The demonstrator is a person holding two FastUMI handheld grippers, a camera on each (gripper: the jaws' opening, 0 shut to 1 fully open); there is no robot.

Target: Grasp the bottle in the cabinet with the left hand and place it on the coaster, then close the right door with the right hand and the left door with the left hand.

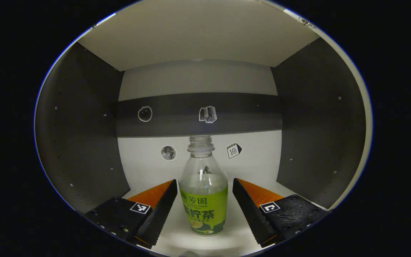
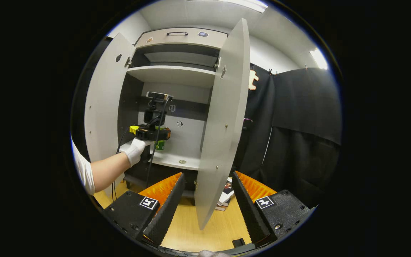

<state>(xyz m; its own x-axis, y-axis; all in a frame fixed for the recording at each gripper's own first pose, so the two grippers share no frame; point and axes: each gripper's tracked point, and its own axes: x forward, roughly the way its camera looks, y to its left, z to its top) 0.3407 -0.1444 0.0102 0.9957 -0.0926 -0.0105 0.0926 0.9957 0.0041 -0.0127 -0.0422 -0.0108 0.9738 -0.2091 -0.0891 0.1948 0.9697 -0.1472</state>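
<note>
The bottle (image 1: 203, 189) stands upright on the cabinet's lower shelf (image 1: 205, 242), capless, clear above and wrapped in a green label below. It sits between the two fingers of the left claw (image 1: 203, 200), which is spread wide; a gap shows on each side of the bottle, so neither finger touches it. Behind the bottle, the cabinet's back wall carries a dark band (image 1: 198, 114) and four small stickers, two on the band and two below it.

In the right gripper view, the left claw (image 2: 157, 135) is reached into the cabinet (image 2: 175, 76) at the bottle (image 2: 160, 144), held by a gloved hand (image 2: 134, 150). Beside the bottle, both doors are swung open: the left door (image 2: 102, 103) and the right door (image 2: 223, 125). The right claw (image 2: 205, 200) is spread open, well back from the cabinet, with the right door's lower edge between its fingers but apart from them. A small round disc (image 2: 182, 161) lies on the same shelf, near the bottle.
</note>
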